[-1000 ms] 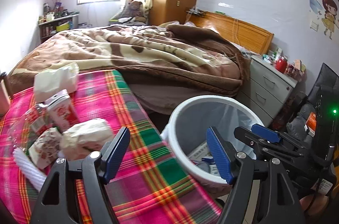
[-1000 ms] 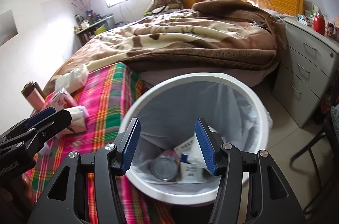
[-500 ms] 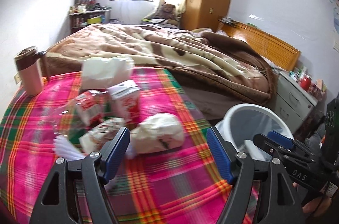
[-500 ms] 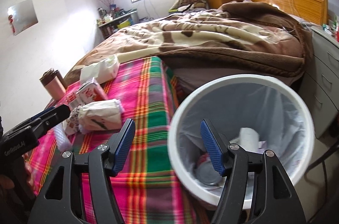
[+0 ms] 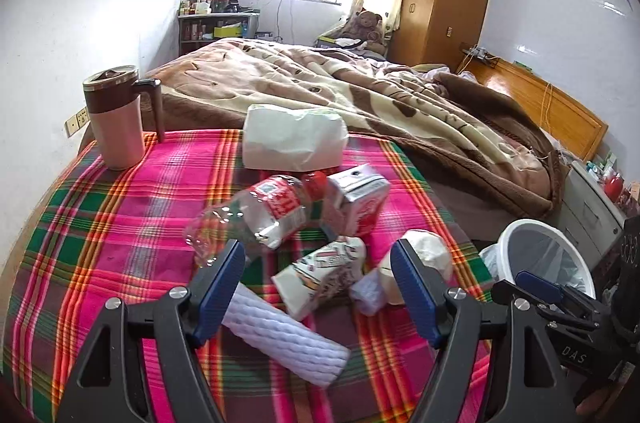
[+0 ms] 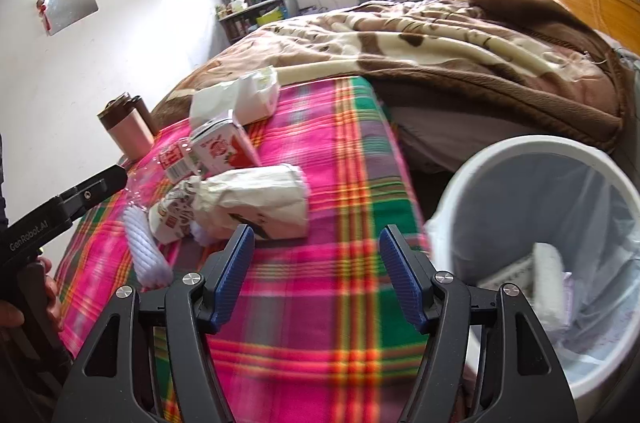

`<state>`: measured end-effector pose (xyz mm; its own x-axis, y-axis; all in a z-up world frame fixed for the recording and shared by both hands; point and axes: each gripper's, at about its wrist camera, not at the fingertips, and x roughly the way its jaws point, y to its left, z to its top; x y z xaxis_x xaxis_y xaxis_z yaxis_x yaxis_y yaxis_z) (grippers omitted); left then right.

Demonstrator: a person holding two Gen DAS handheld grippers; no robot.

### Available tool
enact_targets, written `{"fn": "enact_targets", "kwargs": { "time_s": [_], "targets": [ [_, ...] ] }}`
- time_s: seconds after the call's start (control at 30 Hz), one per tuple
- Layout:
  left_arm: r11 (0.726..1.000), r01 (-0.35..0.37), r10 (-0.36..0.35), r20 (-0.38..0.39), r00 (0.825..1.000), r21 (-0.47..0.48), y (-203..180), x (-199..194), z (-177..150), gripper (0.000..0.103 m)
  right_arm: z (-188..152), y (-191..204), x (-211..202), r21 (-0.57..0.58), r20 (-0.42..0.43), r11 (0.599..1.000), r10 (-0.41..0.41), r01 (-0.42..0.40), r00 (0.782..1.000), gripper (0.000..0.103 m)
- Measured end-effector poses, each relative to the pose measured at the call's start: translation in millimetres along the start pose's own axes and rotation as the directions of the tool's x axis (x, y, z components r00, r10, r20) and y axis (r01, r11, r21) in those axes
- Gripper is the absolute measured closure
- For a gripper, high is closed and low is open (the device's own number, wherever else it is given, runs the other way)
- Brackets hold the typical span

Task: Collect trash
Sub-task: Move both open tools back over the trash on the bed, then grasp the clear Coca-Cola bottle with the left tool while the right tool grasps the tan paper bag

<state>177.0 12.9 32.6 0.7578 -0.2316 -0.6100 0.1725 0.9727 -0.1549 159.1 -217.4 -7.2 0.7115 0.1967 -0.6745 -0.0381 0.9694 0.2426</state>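
Desk, plaid-covered, fills the lower frame; lined bin at lower right already holds rubbish. Remaining trash lies mid-frame: paper bag, crushed bottle, red carton, printed wrapper. Left tongs open and empty, above the wrapper; right tongs, just widened, empty. Advisable: straddle one item fully before closing.

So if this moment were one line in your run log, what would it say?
stage: reaching for more trash | left gripper: open, empty, over paper cup | right gripper: just opened, empty, near paper bag | bin: partly filled
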Motion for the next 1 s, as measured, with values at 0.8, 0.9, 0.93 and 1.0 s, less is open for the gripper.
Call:
{"fn": "enact_targets", "kwargs": {
  "time_s": [0.8, 0.9, 0.93, 1.0],
  "targets": [
    [0.999, -0.035, 0.038, -0.088, 0.995, 0.032, 44, 59, 34, 0.025, 32, 47, 53, -0.006, -0.055, 0.994, -0.106, 0.105, 0.993, 0.026],
    [0.999, -0.019, 0.023, -0.101, 0.995, 0.035, 45, 67, 37, 0.025, 25, 45, 50, -0.028, -0.072, 0.994, -0.108, 0.106, 0.992, 0.026],
    [0.999, -0.019, 0.022, -0.11, 0.994, 0.032, 46, 70, 37, 0.025, 23, 45, 50, -0.034, -0.09, 0.993, -0.118, 0.115, 0.989, 0.026],
    [0.999, -0.022, 0.026, -0.122, 0.992, 0.035, 49, 76, 38, 0.025, 17, 41, 48, -0.036, -0.113, 0.992, -0.122, 0.118, 0.986, 0.026]
  ]
}}
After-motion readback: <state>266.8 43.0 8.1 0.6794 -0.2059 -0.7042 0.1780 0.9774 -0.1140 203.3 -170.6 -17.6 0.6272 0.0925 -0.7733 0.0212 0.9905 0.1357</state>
